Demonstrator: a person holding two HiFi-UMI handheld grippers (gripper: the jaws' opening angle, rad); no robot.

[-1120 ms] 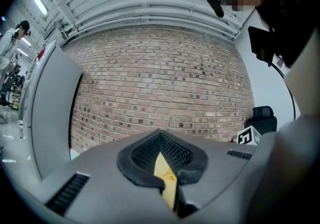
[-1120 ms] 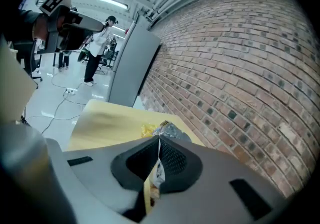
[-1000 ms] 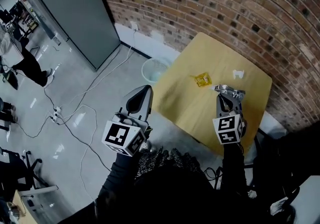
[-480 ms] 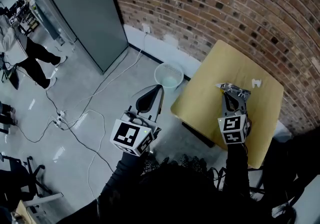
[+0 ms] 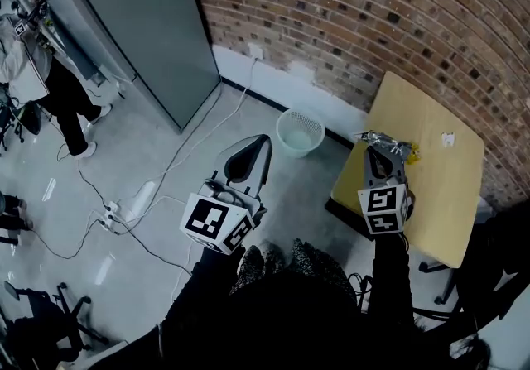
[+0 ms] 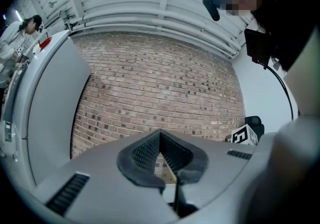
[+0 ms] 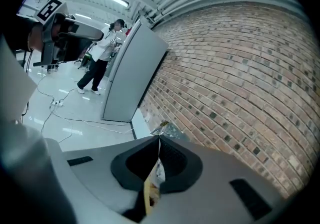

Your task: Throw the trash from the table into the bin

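In the head view my right gripper (image 5: 374, 148) is shut on a crumpled silvery wrapper (image 5: 383, 141), which it holds over the left edge of the light wooden table (image 5: 439, 194). The right gripper view shows the wrapper (image 7: 153, 184) pinched between the pads, its end poking past the tip of my right gripper (image 7: 159, 139). A yellow scrap (image 5: 411, 155) and a small white scrap (image 5: 448, 140) lie on the table. The white mesh bin (image 5: 300, 130) stands on the floor left of the table. My left gripper (image 5: 263, 140) hangs shut and empty over the floor near the bin, its jaws meeting at the tip (image 6: 160, 134).
A brick wall (image 5: 373, 21) runs behind the bin and table. A tall grey cabinet (image 5: 141, 21) stands at the back left. Cables (image 5: 166, 178) and a power strip (image 5: 112, 213) cross the floor. A person (image 5: 45, 83) stands far left.
Both grippers have swung left, away from the table's middle toward the bin. The right one has carried the wrapper to the table's left edge, and the yellow scrap shows again beside it.
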